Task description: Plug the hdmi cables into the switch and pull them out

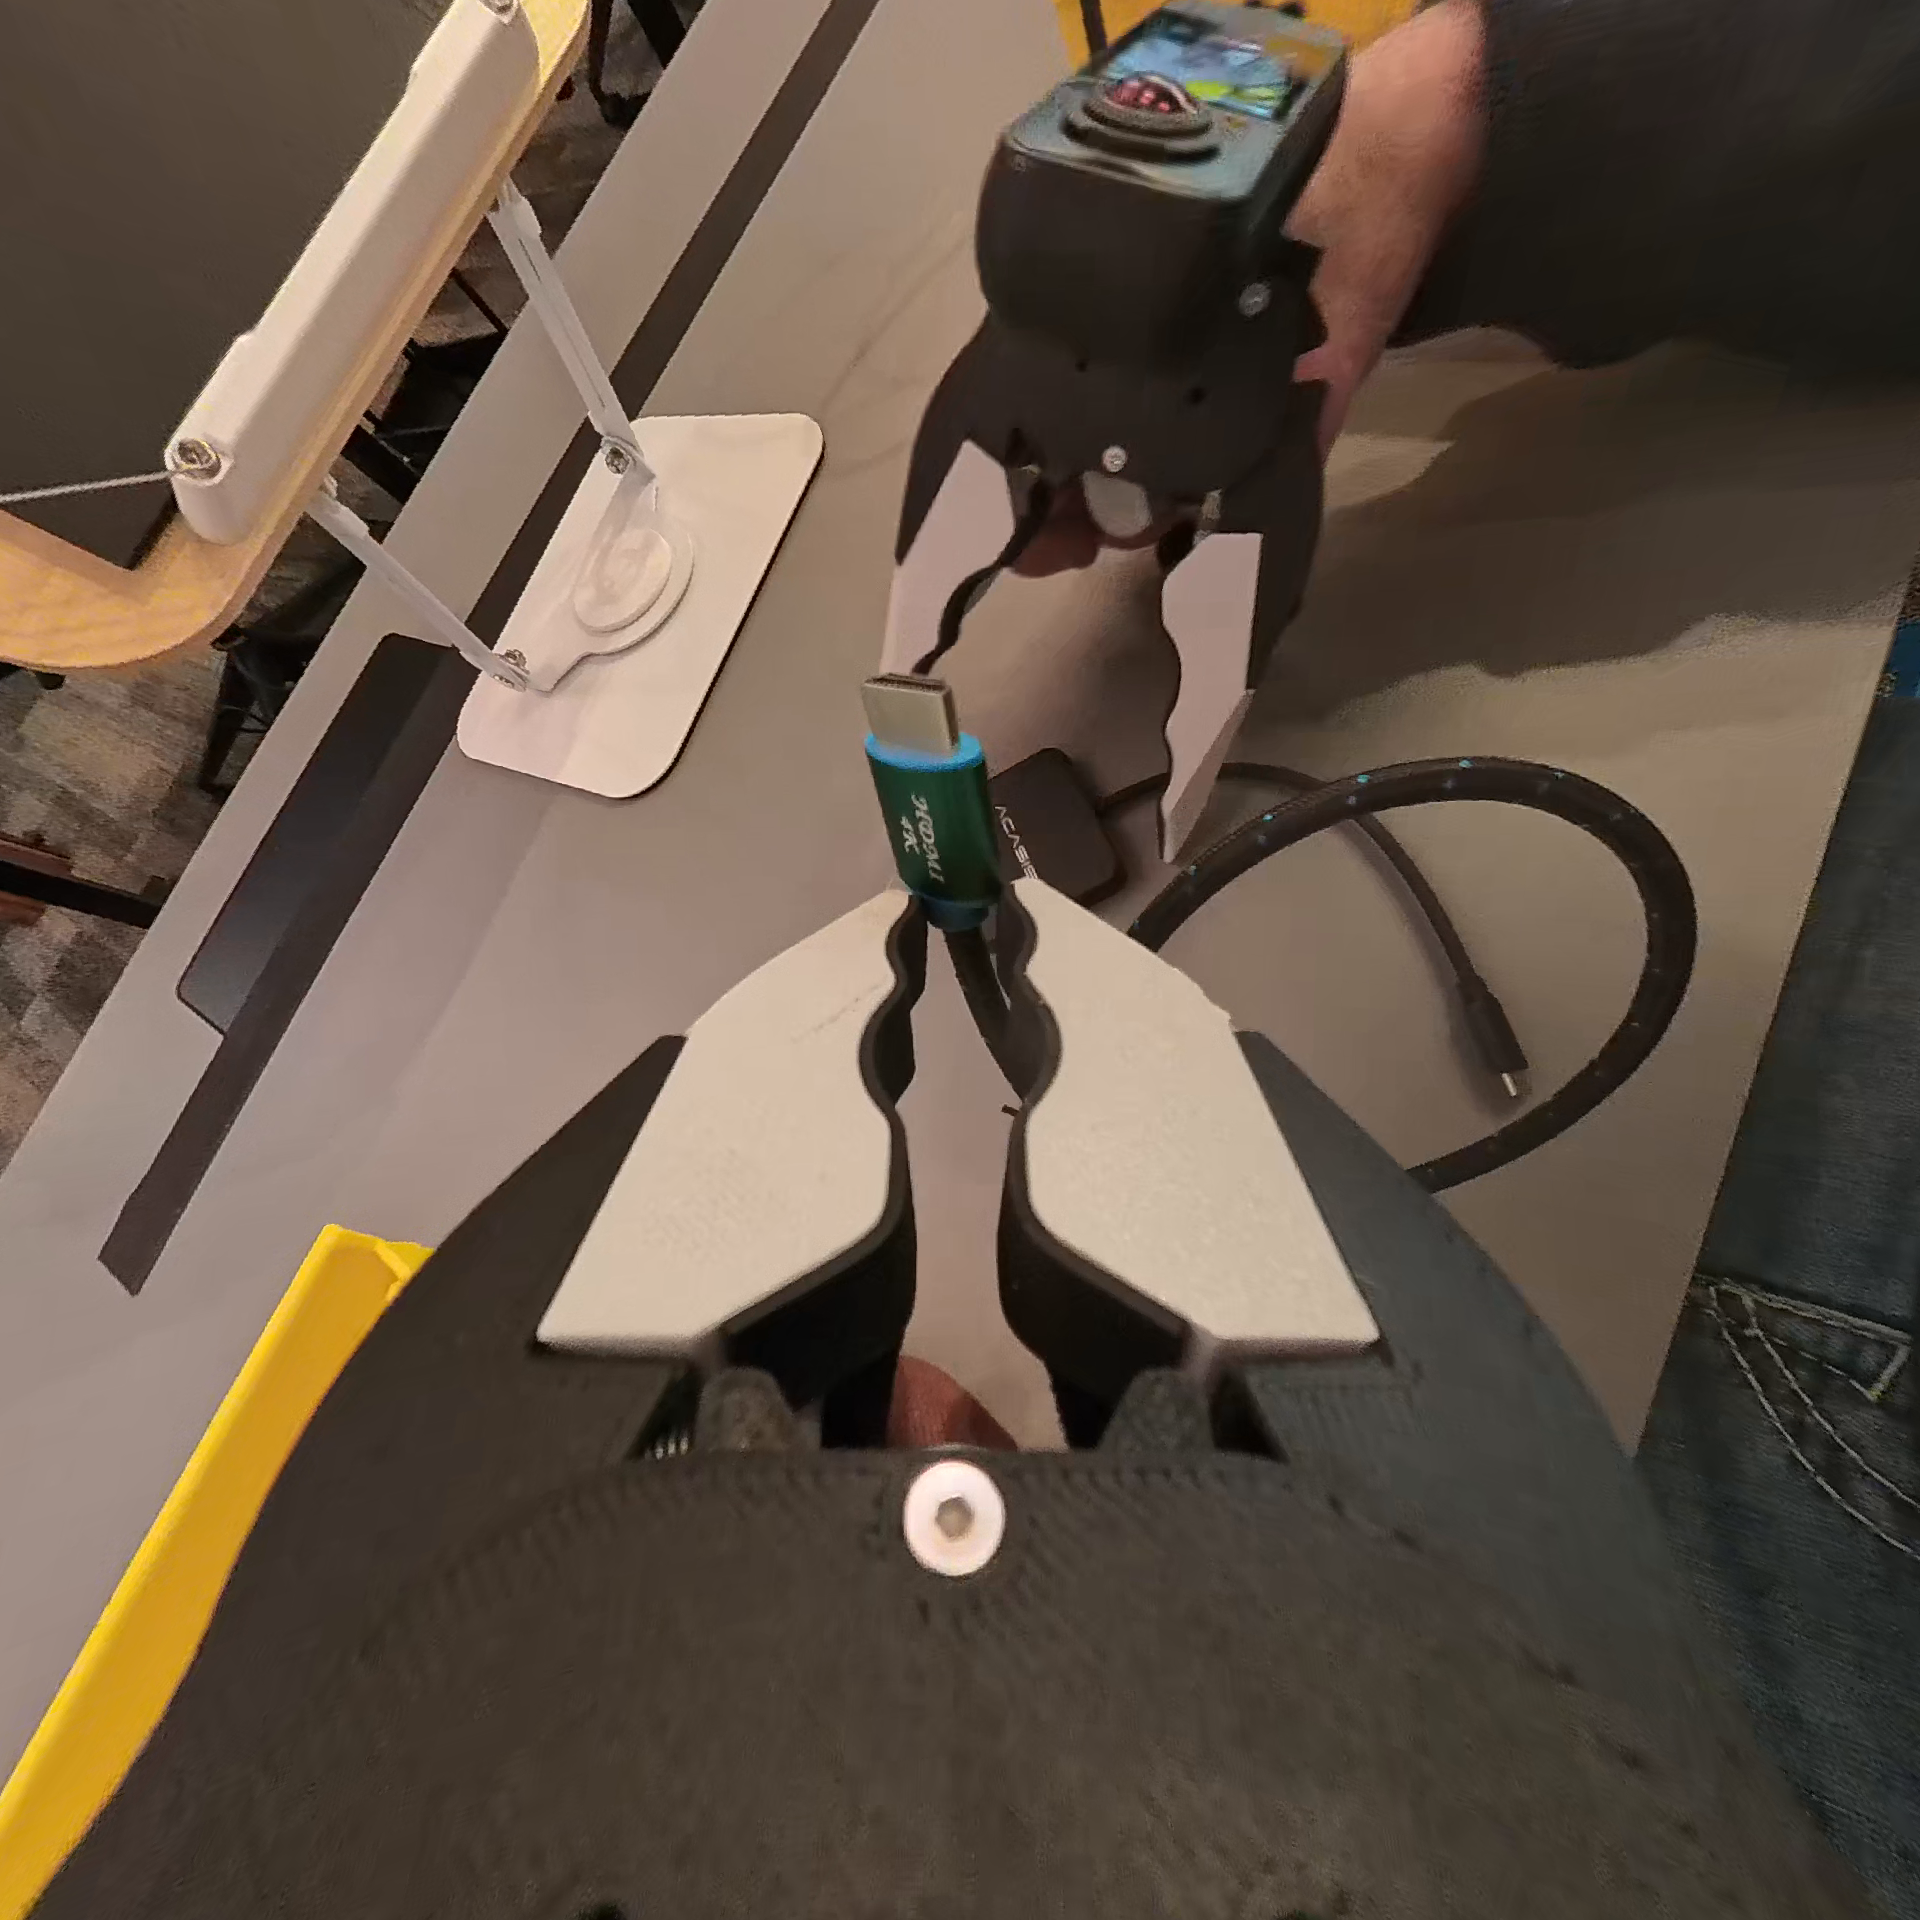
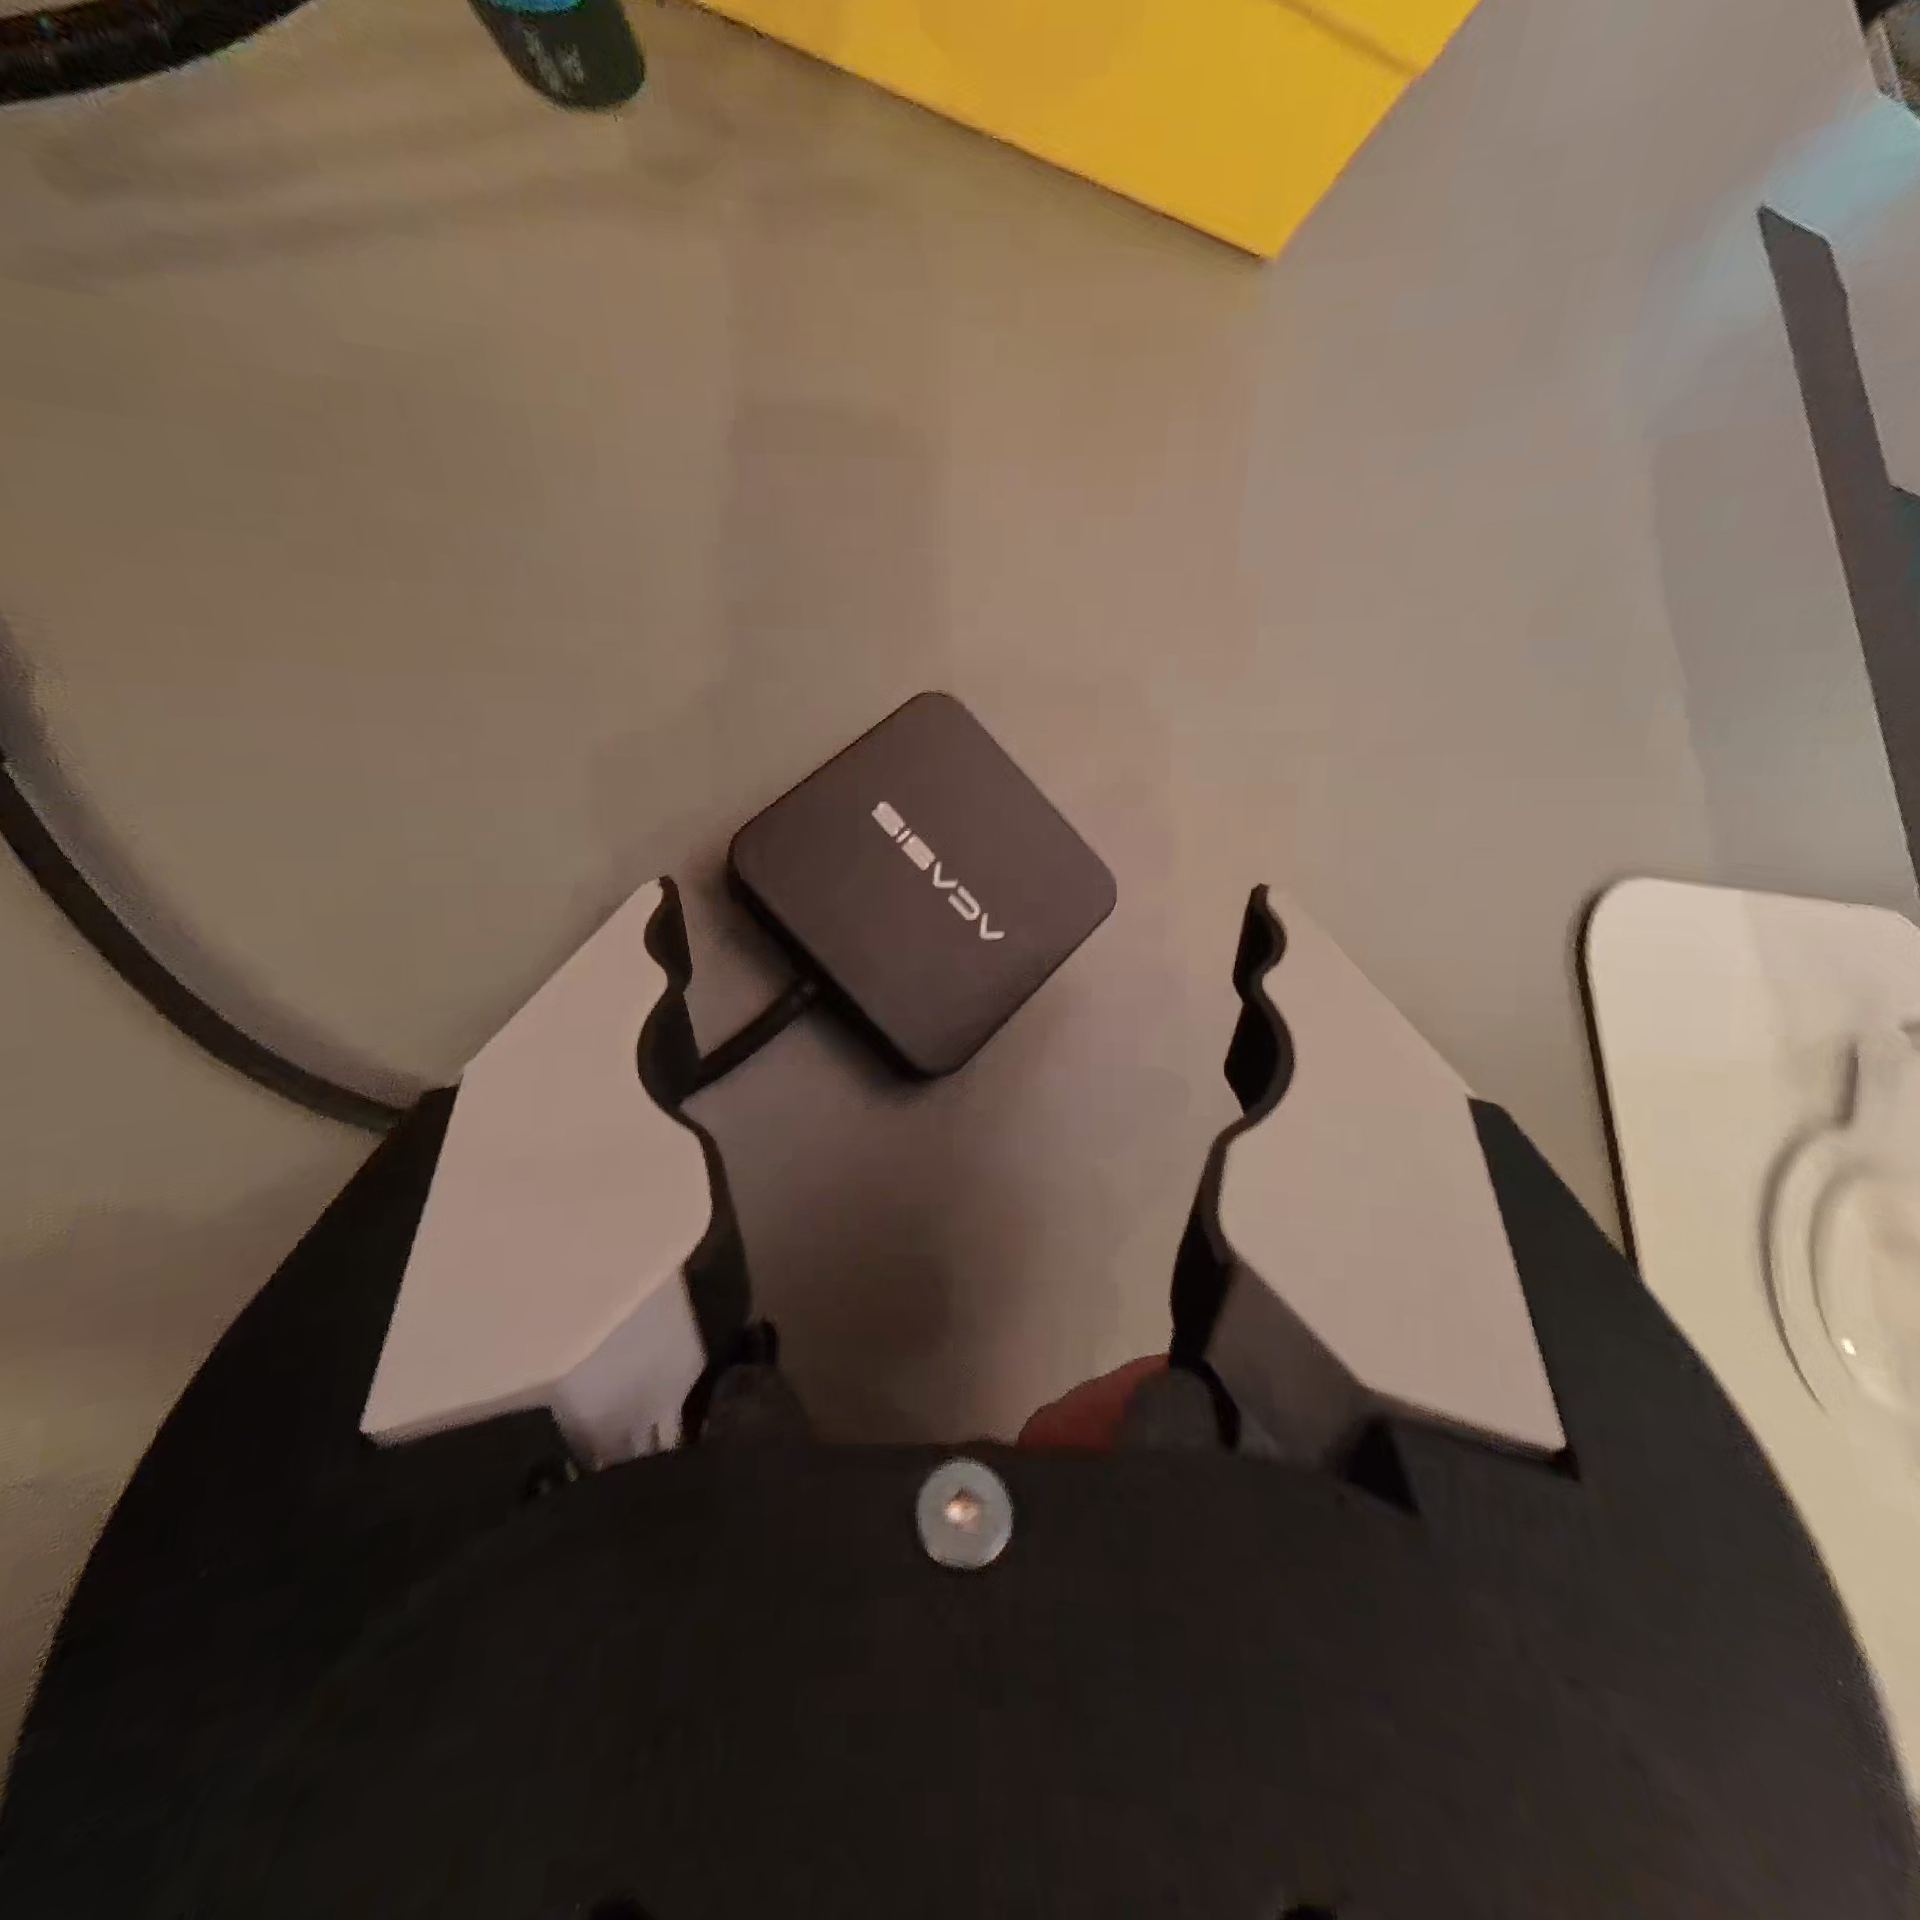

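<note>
My left gripper [image 1: 961,920] is shut on the black braided HDMI cable just behind its green-blue plug [image 1: 928,805]. The plug's metal tip points up and away, above the table. The small black square switch [image 2: 923,883] lies flat on the grey table with a thin black lead at its near-left side; part of it shows behind the plug in the left wrist view [image 1: 1060,831]. My right gripper [image 2: 961,904] is open and empty, hovering over the switch's near edge. It also shows in the left wrist view [image 1: 1070,727], held by a hand. The plug shows blurred at the top left of the right wrist view [image 2: 566,52].
The braided cable [image 1: 1538,821] loops on the table at right, beside a thin lead ending in a small plug [image 1: 1496,1060]. A white lamp stand's base [image 1: 644,613] sits at left. A yellow box [image 2: 1091,104] lies beyond the switch. The person's jeans [image 1: 1808,1247] are at the table's edge. Some 15 centimeters of space lies between my two pairs of fingers.
</note>
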`<act>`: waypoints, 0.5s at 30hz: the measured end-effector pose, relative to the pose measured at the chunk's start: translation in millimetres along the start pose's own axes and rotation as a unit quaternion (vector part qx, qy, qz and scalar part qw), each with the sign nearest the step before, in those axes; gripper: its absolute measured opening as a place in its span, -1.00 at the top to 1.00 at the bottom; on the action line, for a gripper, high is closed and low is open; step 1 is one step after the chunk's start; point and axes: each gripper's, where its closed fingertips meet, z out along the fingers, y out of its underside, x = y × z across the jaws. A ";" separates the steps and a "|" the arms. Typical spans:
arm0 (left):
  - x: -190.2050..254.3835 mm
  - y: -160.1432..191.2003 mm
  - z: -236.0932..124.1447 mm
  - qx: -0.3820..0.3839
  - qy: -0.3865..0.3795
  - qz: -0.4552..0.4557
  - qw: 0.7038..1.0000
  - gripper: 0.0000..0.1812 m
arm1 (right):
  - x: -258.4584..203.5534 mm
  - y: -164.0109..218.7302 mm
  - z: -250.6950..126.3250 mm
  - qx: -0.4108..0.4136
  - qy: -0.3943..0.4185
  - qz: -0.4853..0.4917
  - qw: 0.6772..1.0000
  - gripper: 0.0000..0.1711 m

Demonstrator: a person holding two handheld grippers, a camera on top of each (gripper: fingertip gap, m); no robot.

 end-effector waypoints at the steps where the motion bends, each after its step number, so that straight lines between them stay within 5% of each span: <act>1: 0.0 1.4 0.7 -0.001 0.002 -0.001 1.000 0.87 | 0.6 -0.5 4.2 0.004 -0.016 -0.003 1.000 -0.20; 7: -0.2 9.0 5.4 -0.012 0.006 -0.002 1.000 0.87 | -9.6 4.7 18.5 0.008 -0.146 0.058 0.988 0.04; 12: -1.8 11.4 7.2 -0.016 0.007 -0.007 1.000 0.87 | -5.4 3.9 21.0 -0.006 -0.115 0.096 0.989 0.05; 15: -1.3 12.6 8.7 -0.019 0.008 -0.008 1.000 0.87 | 5.3 10.4 19.4 -0.033 -0.032 0.181 0.982 0.05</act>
